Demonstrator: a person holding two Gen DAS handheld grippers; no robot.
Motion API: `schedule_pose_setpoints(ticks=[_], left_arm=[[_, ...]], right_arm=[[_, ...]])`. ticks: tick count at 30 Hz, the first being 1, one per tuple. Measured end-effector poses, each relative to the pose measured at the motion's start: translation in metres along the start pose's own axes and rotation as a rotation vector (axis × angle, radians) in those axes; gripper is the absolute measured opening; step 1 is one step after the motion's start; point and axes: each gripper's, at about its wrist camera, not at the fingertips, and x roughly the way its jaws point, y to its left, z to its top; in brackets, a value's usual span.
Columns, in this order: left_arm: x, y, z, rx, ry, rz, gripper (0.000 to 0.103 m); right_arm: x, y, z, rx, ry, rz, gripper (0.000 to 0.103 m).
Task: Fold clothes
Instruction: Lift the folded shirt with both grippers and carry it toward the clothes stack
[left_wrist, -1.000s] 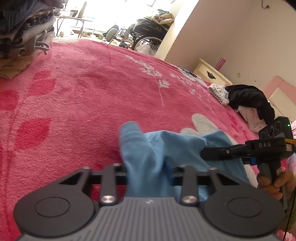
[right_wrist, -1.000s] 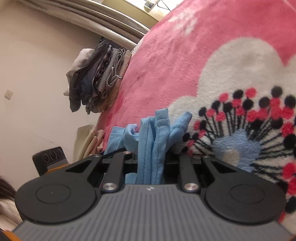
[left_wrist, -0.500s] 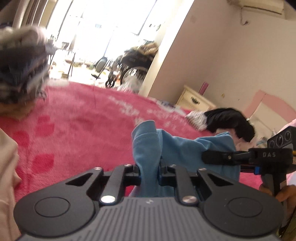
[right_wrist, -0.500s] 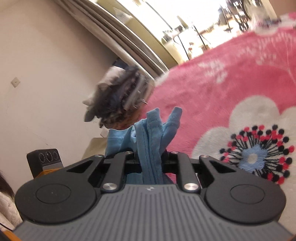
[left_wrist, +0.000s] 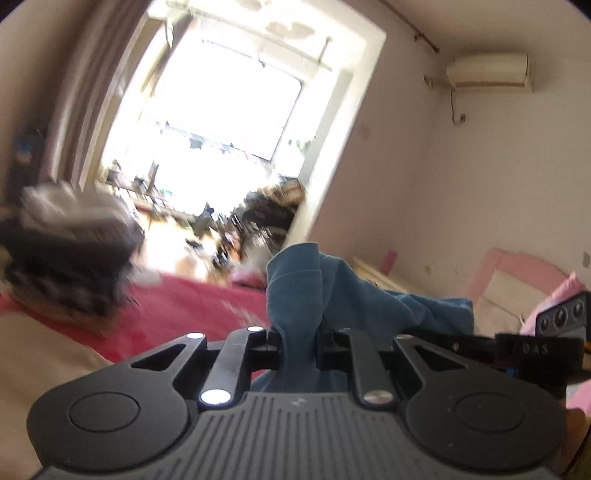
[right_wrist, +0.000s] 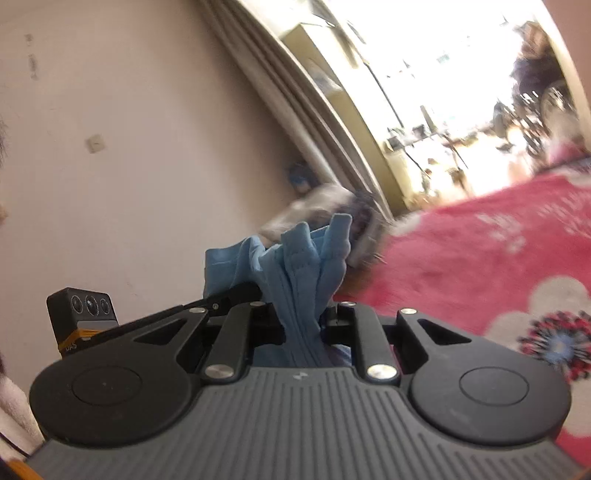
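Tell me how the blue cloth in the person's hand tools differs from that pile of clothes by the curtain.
The blue garment is a single light blue piece; the pile of clothes is several grey and dark pieces. The garment is bunched and pinched in the left tool and the right tool; the pile lies stacked on the pink blanket, with neither tool on it. Both are soft fabric.

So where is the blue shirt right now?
The blue shirt is pinched in both grippers, bunched between the left gripper and the right gripper, above the pink blanket.
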Motion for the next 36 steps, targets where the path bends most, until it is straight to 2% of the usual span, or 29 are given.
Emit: schedule_pose_setpoints(ticks=[8,15,18,24,28,36], left_arm=[[-0.099,0.025,0.070,0.083,-0.084,0.146,0.016],[-0.142,0.066,0.100,0.134,-0.070,0.287,0.016],[-0.134,0.094,0.096,0.120,-0.034,0.319,0.016],[-0.087,0.163,0.066,0.012,0.053,0.333,0.016],[-0.052,0.200,0.050,-0.041,0.097,0.327,0.016],[0.007,0.241,0.055,-0.065,0.186,0.315,0.016]], right_arm=[[0.046,0.090,0.015,-0.029,-0.026,0.195,0.013],[0.121,0.135,0.009,0.039,0.011,0.336,0.013],[0.141,0.143,-0.003,0.074,0.045,0.353,0.013],[0.190,0.124,-0.033,0.134,0.140,0.329,0.013],[0.217,0.096,-0.047,0.168,0.189,0.274,0.013],[0.269,0.034,-0.042,0.279,0.209,0.234,0.013]])
